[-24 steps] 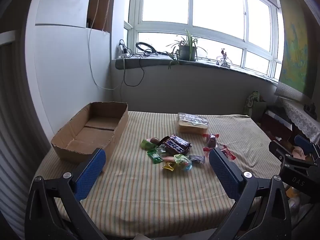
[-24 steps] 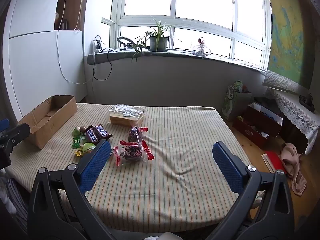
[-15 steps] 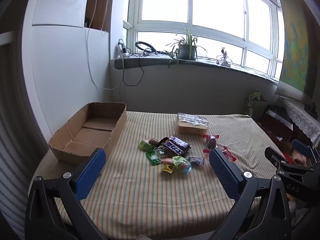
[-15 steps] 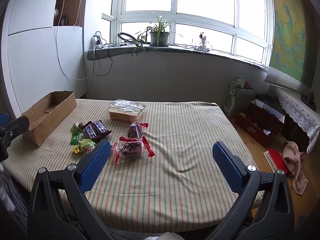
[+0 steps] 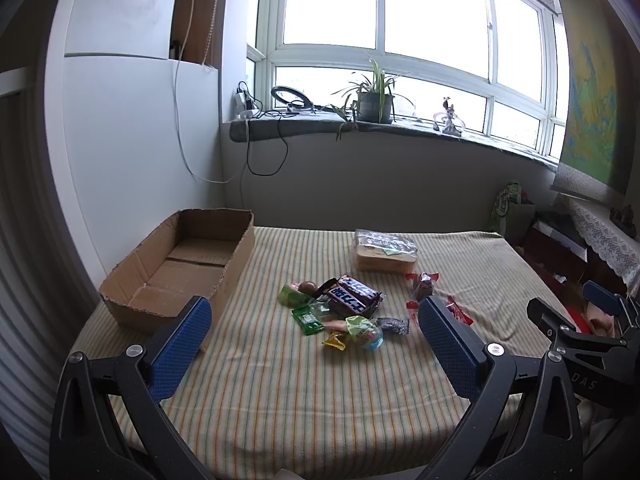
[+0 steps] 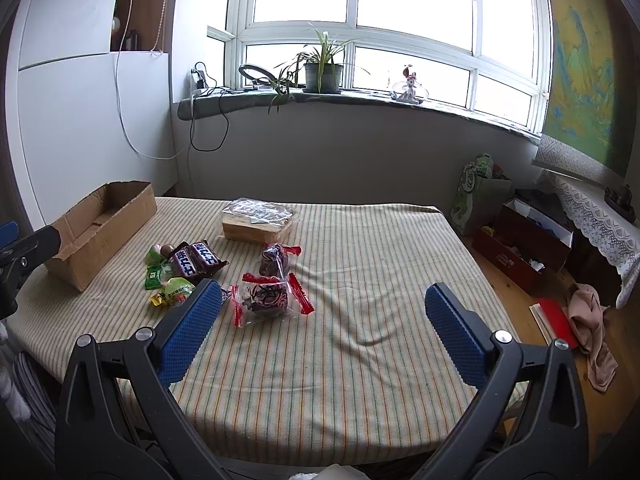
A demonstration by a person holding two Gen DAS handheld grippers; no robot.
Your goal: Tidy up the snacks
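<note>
Nearest the left wrist camera, the left gripper hangs above the near edge of the striped table cloth, its 2 blue-padded fingers spread wide with nothing between them. In the right wrist view, the right gripper hovers likewise over the cloth, its 2 fingers spread wide and holding nothing.

Just beyond the left gripper, at 12 o'clock, lies the cluster of snacks, all resting on the cloth. Closest is a round green and blue candy, with a small yellow wrapped sweet touching it at 9 o'clock and a silver wrapped sweet at 3 o'clock. A flat green packet lies at 10 o'clock from the round candy. Behind these sits a dark chocolate bar pack with blue lettering, and a light green wrapped piece beside it at 9 o'clock.

From the right wrist view, a clear bag with red edges holding dark pieces lies at 11 o'clock, next to the left fingertip. A smaller red-tied bag sits just behind it.

Farther back, at 12 o'clock from the cluster, is a clear-wrapped loaf of bread. At 10 o'clock, on the table's left side, stands an open cardboard box, well apart from the snacks.

Beyond the table, a potted plant stands on the window sill.
</note>
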